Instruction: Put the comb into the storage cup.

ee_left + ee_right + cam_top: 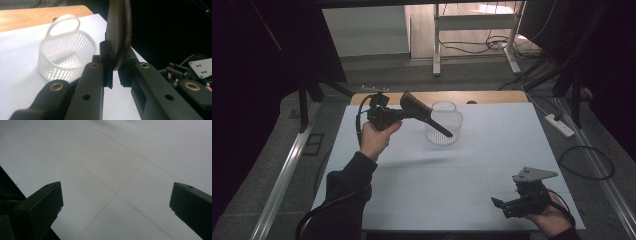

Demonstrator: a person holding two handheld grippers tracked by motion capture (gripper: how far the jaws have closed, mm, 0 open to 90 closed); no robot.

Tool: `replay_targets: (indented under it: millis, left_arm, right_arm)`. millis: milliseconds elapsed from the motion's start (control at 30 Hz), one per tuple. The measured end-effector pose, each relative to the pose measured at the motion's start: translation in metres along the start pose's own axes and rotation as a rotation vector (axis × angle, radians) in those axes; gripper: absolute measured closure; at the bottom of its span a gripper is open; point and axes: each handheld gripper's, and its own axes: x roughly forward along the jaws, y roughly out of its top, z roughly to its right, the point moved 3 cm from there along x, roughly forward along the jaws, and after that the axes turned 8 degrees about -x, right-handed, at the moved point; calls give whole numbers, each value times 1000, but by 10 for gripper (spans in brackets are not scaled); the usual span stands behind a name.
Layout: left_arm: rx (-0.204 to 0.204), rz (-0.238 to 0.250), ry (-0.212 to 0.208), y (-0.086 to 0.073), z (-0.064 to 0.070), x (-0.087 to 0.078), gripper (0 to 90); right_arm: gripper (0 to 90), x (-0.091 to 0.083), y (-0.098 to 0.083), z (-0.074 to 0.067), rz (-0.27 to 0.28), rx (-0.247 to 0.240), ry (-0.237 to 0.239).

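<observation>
Brush pinched in left claw over basket: lower handle-first, centred; right claw wide open, empty.

A white table with a wooden far edge stands on grey floor. Far off, a white frame and cables. Right, a power strip. Dark curtains left.

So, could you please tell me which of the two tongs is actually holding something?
The left tongs, raised beside the white basket, are shut on a dark brush. The right tongs, low at the table's near edge, are wide open over bare white surface.
</observation>
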Motion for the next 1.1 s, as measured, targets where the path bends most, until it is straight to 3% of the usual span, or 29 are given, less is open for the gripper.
replay_targets:
  millis: [667,1100]
  left_arm:
    - [-15,51,48,17,-13,1,832]
    - [-21,62,78,25,-18,20,832]
  right_arm:
    - [0,-19,-18,4,-20,59,-38]
    - [0,-32,-31,9,-19,121,-71]
